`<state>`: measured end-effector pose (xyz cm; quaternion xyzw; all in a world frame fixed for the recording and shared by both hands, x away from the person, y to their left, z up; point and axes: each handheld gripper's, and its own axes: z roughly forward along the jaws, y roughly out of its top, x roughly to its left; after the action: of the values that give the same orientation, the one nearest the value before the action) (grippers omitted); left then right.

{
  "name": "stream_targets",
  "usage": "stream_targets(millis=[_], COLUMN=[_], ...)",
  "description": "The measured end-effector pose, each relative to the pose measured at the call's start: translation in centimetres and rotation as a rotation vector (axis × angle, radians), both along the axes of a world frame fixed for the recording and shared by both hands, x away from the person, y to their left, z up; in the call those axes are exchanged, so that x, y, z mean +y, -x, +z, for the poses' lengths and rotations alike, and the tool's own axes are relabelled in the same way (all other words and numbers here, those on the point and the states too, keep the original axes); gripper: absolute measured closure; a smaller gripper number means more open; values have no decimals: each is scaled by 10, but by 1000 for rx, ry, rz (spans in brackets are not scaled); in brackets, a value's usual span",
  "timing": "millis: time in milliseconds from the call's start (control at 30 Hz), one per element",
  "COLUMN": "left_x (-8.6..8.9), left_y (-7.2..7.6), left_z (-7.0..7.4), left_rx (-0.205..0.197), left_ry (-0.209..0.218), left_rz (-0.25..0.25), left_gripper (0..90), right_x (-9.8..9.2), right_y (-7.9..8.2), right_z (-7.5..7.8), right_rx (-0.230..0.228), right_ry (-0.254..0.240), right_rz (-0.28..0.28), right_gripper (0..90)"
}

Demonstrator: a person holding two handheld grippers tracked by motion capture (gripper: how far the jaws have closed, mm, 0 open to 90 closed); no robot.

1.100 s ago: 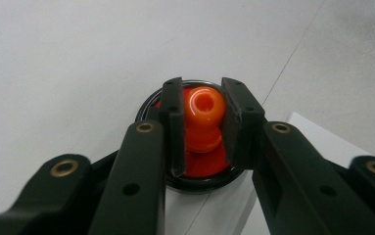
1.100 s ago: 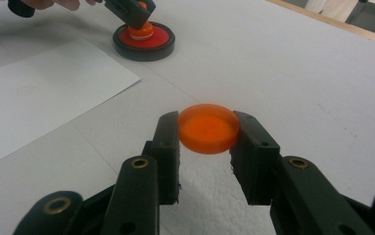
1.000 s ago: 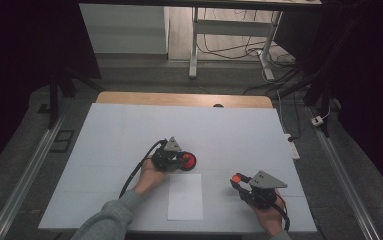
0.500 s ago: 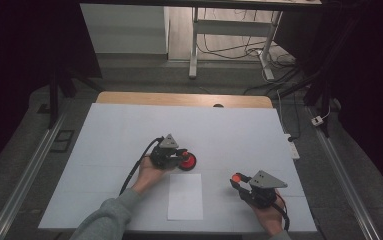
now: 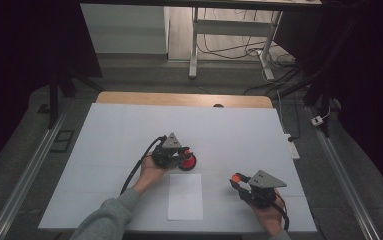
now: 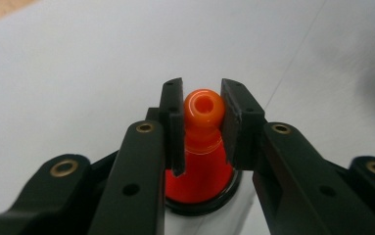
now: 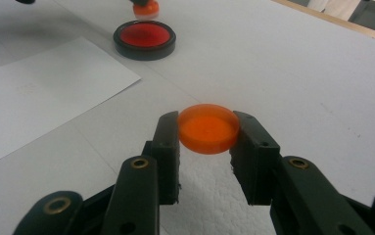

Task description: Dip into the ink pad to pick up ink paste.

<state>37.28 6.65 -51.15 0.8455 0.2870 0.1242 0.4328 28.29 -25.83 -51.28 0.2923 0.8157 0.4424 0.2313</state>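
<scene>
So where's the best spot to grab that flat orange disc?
By its thin rim, two opposite sides, coming in level from the side. The orange disc is round and flat, so its faces give nothing to pinch. The right gripper already holds it that way, one jaw on each edge, flat face up.

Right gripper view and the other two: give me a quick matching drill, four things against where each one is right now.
Things:
1. orange disc
2. orange cone-shaped piece
3. red dish with black rim
4. sheet of paper

Places:
A. flat on the table between the two hands
B. clamped in the left tool
C. clamped in the right tool
D. on the table just past the paper's far edge

Pairs: 1-C, 2-B, 3-D, 4-A
</scene>
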Motion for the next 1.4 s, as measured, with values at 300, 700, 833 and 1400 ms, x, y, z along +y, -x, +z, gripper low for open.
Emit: stream_targets(millis=[300,700,833,1400], left_x=[-3,-3,-4,-3], left_y=[-4,-2,0,0], left_z=[-11,-16,-16,-17], left_rx=[24,11,1,-8], left_ry=[-40,-25,-33,-35], left_rz=[7,19,23,17], left_gripper=[726,728,729,731], right_x=[-2,-1,-2,-3], right_y=[0,0,1,1], right_z=[0,-1,0,1], right_rx=[-1,0,-4,-7], right_ry=[2,5,-5,-7], right_rz=[-5,-11,-16,-19], right_gripper=[648,648,648,648])
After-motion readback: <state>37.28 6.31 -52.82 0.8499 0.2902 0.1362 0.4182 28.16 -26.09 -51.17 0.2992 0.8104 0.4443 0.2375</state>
